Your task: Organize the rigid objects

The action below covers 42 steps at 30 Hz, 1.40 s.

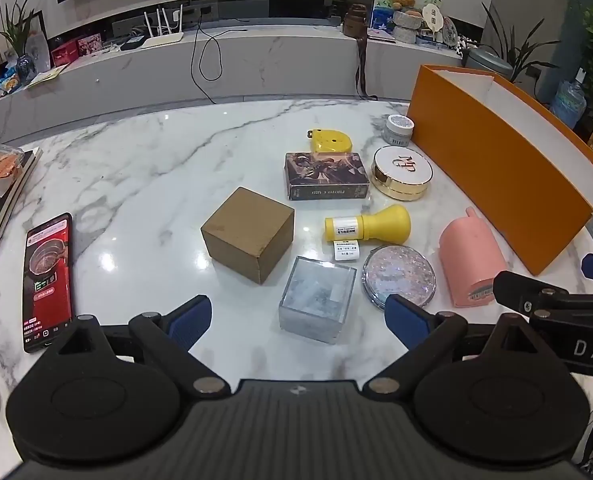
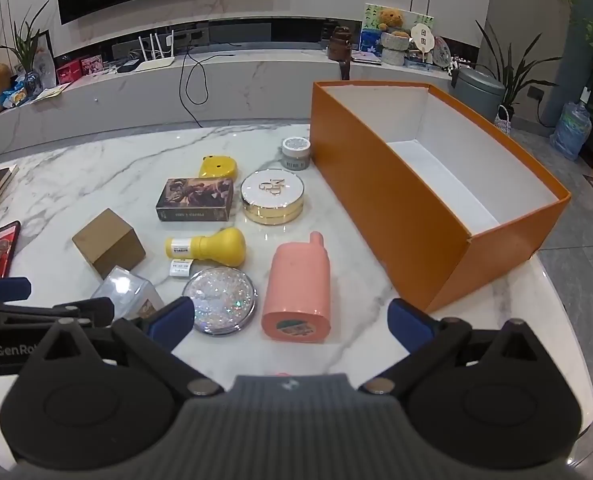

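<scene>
Currently left hand-held gripper (image 1: 296,316) spread wide, empty, tilted down above near edge of bench (image 1: 136,152), clear cube (image 1: 316,300) between its pads, untouched. Right hand-held gripper (image 2: 292,320) likewise wide, holding nothing, pink bottle (image 2: 298,292) lying just ahead. Orange box (image 2: 380,200) at bench's right edge, open, interior bare. Remaining items clustered mid-bench, left of box.

Bright indoor light; glare spots on marble table (image 1: 136,168); fisheye-bent edges; sharp focus.
</scene>
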Motion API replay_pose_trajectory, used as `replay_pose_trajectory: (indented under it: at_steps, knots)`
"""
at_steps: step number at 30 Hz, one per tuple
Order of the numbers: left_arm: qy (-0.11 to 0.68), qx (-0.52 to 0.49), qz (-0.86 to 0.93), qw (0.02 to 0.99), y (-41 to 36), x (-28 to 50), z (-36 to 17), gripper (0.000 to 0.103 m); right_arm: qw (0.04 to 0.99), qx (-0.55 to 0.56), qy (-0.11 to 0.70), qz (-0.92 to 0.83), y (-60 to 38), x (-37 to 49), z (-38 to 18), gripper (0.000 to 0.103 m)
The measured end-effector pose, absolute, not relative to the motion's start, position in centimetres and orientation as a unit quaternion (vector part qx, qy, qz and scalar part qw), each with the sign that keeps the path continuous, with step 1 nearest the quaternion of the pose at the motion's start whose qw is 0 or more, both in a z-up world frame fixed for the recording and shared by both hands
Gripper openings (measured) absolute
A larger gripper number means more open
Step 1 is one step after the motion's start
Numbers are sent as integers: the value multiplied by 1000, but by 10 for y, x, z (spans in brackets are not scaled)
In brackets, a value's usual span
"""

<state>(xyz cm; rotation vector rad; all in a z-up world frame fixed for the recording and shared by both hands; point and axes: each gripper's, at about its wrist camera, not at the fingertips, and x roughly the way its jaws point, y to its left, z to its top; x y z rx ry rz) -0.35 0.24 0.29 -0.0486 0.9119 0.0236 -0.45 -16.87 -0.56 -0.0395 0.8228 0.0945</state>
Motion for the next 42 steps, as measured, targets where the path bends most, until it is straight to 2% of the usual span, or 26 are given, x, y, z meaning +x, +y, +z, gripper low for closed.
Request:
replay_pose_trajectory:
  at_steps: [42]
  knots:
    - [440, -24, 11, 898, 4, -5, 5, 103, 915, -18, 402, 39, -175, -6, -9, 101]
